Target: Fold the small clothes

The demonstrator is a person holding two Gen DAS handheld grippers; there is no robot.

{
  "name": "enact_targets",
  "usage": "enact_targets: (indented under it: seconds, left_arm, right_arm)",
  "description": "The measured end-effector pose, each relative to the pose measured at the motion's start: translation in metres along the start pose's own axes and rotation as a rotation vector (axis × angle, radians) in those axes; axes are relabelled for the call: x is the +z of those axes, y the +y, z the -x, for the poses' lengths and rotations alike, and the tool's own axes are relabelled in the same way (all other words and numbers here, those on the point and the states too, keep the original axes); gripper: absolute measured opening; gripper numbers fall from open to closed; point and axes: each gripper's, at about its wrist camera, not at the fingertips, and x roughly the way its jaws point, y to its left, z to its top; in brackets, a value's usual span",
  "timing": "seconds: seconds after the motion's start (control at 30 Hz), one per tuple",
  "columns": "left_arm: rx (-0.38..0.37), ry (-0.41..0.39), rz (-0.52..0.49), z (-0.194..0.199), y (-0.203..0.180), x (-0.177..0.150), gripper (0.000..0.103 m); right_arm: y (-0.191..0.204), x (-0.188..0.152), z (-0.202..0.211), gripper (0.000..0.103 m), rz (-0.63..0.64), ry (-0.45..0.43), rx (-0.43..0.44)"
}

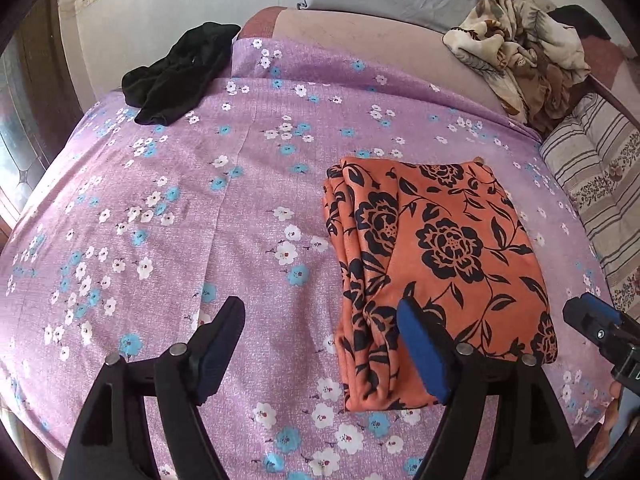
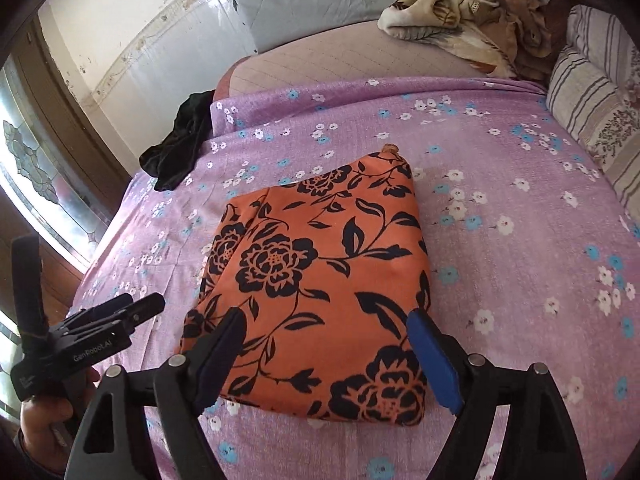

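The orange garment with black flowers (image 2: 316, 280) lies folded just ahead of the empty, spread left gripper (image 1: 320, 344) and right gripper (image 2: 328, 352), while the crumpled black garment (image 1: 180, 76) far beyond them looks unfolded.

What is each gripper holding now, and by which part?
Nothing. The left gripper and the right gripper both stand open above the folded orange floral garment, which lies free on the purple bedsheet.

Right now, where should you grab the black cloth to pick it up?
Take the black cloth at its near end, the bunched part lying on the purple sheet, coming down from above. It is crumpled, so the raised folds there give the pads something to pinch. Its far end hangs off the sheet's edge, harder to reach. Both grippers are open and empty, and the left gripper looks closer.
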Motion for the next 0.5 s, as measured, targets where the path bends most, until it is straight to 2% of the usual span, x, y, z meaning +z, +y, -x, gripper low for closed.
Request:
enact_targets:
  seconds: [0.13,0.23,0.3,0.37,0.5]
  left_arm:
    - [-0.003,-0.028,0.0,0.021,-0.006,-0.011,0.083]
    - [0.019,-0.081,-0.02,0.039,-0.01,-0.027,0.09]
    - [0.054,-0.115,-0.043,0.048,-0.013,-0.038,0.094]
    - [0.072,-0.11,-0.055,0.051,-0.015,-0.046,0.095]
    - [0.073,-0.087,-0.038,0.054,-0.012,-0.053,0.095]
  right_arm:
    - [0.004,-0.02,0.016,0.088,0.006,-0.005,-0.073]
    - [0.009,-0.034,0.022,0.103,0.043,0.002,-0.141]
    - [0.017,-0.045,0.025,0.103,0.101,0.0,-0.196]
    - [0.022,-0.055,0.026,0.103,0.145,0.008,-0.242]
    - [0.026,-0.066,0.028,0.103,0.157,0.014,-0.266]
